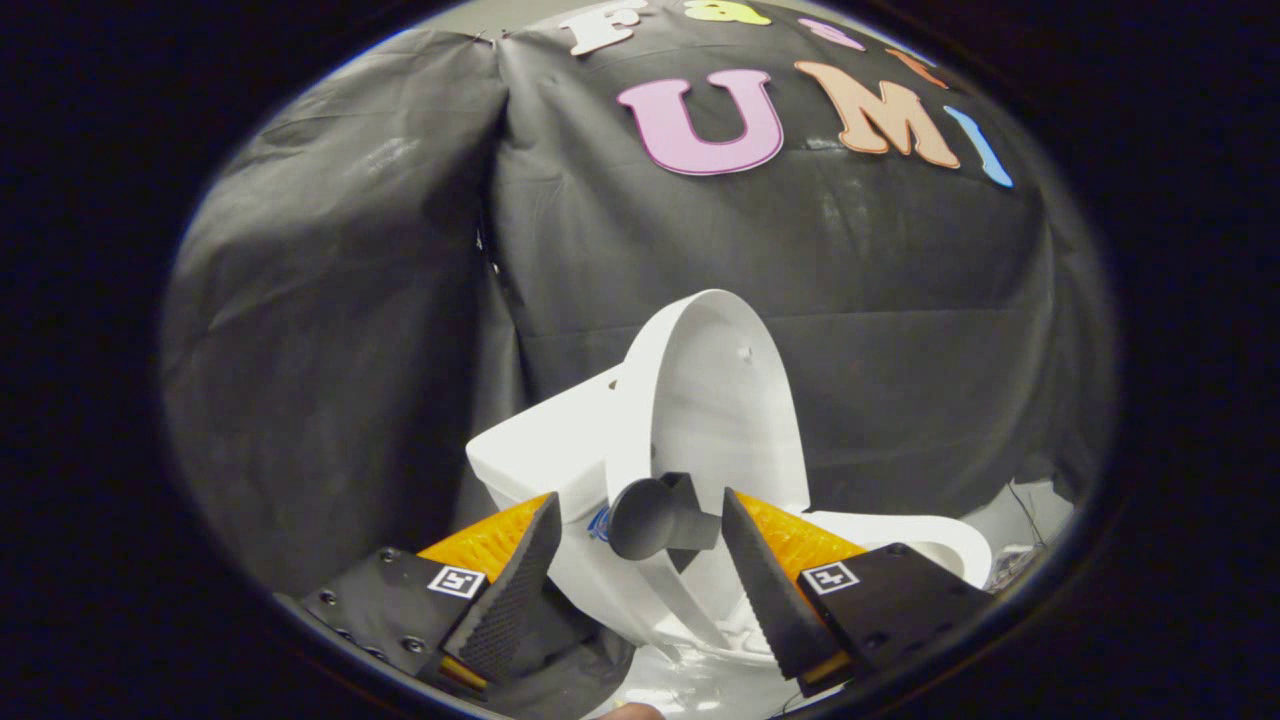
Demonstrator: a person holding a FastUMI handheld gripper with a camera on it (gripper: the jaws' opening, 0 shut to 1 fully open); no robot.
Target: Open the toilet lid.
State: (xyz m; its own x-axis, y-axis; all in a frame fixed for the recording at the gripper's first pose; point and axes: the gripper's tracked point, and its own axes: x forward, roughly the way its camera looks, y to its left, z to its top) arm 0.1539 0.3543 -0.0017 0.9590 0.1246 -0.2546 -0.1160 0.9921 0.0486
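A small white toilet stands against the black cloth wall. Its lid (715, 400) is raised almost upright and leans back toward the tank (530, 450). The inner face of the lid is turned to the bowl rim (900, 540) on the right. A dark round knob (645, 518) sticks out from the lid's lower edge. My gripper (640, 495) is open, with the knob between its fingers. The knob's stem lies close to the right finger (770, 590), and a gap separates the knob from the left finger (515, 585).
Black cloth (350, 350) hangs close behind and to the left of the toilet. Pale flooring and a thin cable (1025, 515) show to the right of the bowl. Part of a person's finger (630, 712) shows below the fingers.
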